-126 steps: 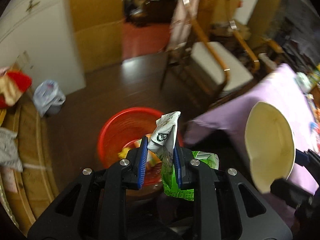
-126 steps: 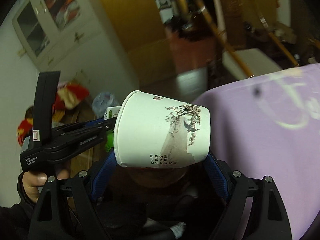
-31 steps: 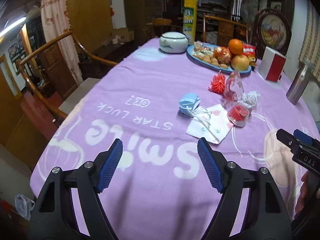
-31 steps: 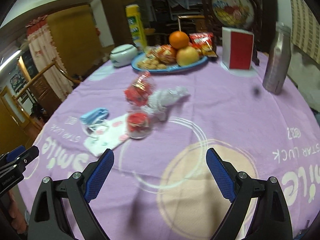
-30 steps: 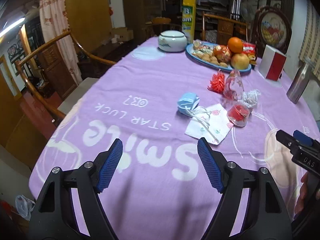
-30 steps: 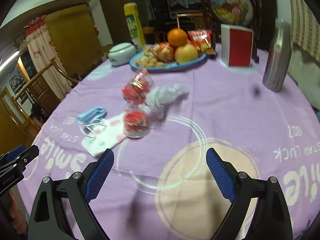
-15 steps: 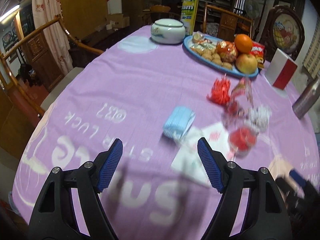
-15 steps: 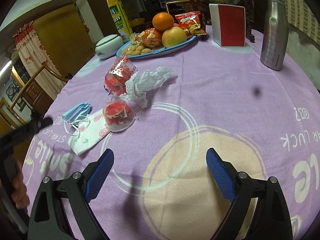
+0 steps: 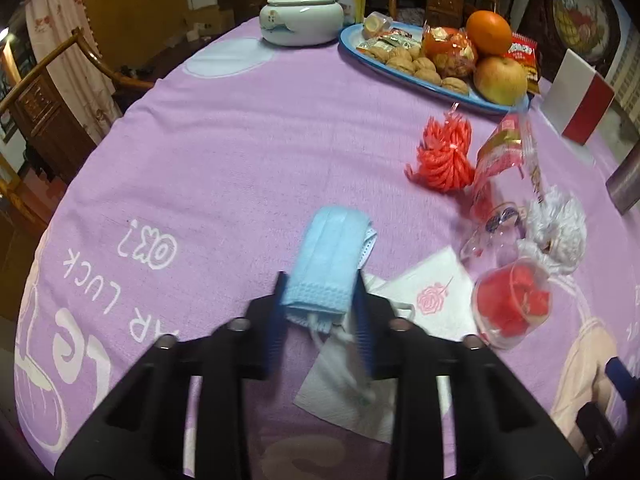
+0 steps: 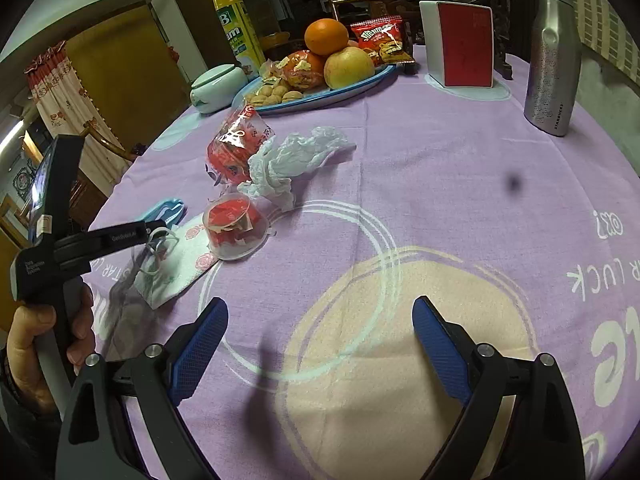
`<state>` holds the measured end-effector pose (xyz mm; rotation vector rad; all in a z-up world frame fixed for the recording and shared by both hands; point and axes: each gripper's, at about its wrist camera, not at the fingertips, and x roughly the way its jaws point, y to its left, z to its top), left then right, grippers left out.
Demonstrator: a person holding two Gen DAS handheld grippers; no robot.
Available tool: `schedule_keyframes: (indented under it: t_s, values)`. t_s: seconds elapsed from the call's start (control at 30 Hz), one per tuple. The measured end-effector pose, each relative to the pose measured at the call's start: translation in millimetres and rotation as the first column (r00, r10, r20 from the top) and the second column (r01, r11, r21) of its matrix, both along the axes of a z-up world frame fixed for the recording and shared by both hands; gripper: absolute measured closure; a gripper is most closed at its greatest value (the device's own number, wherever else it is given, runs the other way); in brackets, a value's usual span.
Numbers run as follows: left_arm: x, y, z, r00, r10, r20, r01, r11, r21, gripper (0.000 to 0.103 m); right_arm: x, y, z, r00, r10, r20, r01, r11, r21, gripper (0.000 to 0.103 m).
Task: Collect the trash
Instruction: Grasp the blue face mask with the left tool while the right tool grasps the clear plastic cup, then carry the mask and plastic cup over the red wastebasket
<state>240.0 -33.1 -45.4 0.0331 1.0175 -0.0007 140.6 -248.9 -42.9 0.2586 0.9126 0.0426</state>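
A folded blue face mask lies on the purple tablecloth, and my left gripper is closing its jaws on the near end, with both blue pads against the mask. Under it sits a white napkin with a rose print. To the right are a clear cup of red wrappers, a red-and-clear wrapper, crumpled white plastic and a red net. My right gripper hovers open over the cloth, nothing between its fingers, the cup ahead on its left.
At the back stand a blue fruit plate, a white lidded pot, a yellow carton, a red-and-white box and a steel flask. A wooden chair is off the table's left edge.
My left gripper has moved forward and down to the face mask, and its jaws have narrowed from wide open onto it. The right gripper has sunk slightly and stayed open.
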Motion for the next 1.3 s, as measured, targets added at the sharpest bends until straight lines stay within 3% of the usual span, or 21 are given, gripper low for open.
schedule_keyframes:
  t_s: [0.1, 0.4, 0.53, 0.7, 0.8, 0.9, 1.07, 1.13, 1.2, 1.3]
  values:
    - [-8, 5, 9, 1.000, 0.000, 0.021, 0.000, 1.000, -0.009, 0.088, 0, 0, -1, 1.000, -0.003, -0.001, 0.003, 1.000, -0.002, 0.011]
    - [-66, 49, 49, 0.990, 0.046, 0.135, -0.035, 0.996, -0.085, 0.088, 3, 6, -9, 1.000, 0.008, 0.004, -0.008, 1.000, 0.015, 0.011]
    - [-89, 67, 49, 0.991, 0.044, 0.129, -0.034, 0.996, -0.079, 0.088, 9, 22, -12, 0.999, 0.041, -0.022, -0.041, 0.999, -0.001, 0.011]
    - [-103, 75, 43, 0.993, 0.028, 0.113, -0.015, 0.994, -0.110, 0.088, 32, 51, -2, 0.995, 0.099, -0.025, -0.101, 0.989, -0.103, 0.011]
    - [-108, 77, 39, 0.995, 0.022, 0.097, -0.009, 0.991, -0.132, 0.088, 53, 61, -6, 0.993, 0.113, -0.038, -0.116, 0.988, -0.101, 0.012]
    - [-113, 79, 38, 0.995, 0.022, 0.096, -0.009, 0.990, -0.139, 0.088, 69, 66, -10, 0.992, 0.115, -0.051, -0.118, 0.991, -0.058, 0.016]
    - [-117, 84, 39, 0.995, 0.027, 0.100, -0.013, 0.989, -0.146, 0.088, 92, 75, -12, 0.995, 0.082, -0.052, -0.085, 0.994, -0.067, 0.023]
    - [-119, 85, 40, 0.994, 0.027, 0.102, -0.012, 0.989, -0.145, 0.088, 99, 78, -15, 0.995, 0.075, -0.067, -0.080, 0.995, -0.067, 0.038]
    - [-120, 84, 40, 0.994, 0.024, 0.103, -0.010, 0.990, -0.141, 0.088, 101, 80, -18, 0.995, 0.068, -0.073, -0.074, 0.994, -0.080, 0.043]
    - [-122, 83, 41, 0.994, 0.023, 0.102, -0.009, 0.990, -0.138, 0.088, 100, 78, -17, 0.995, 0.059, -0.077, -0.065, 0.995, -0.073, 0.044]
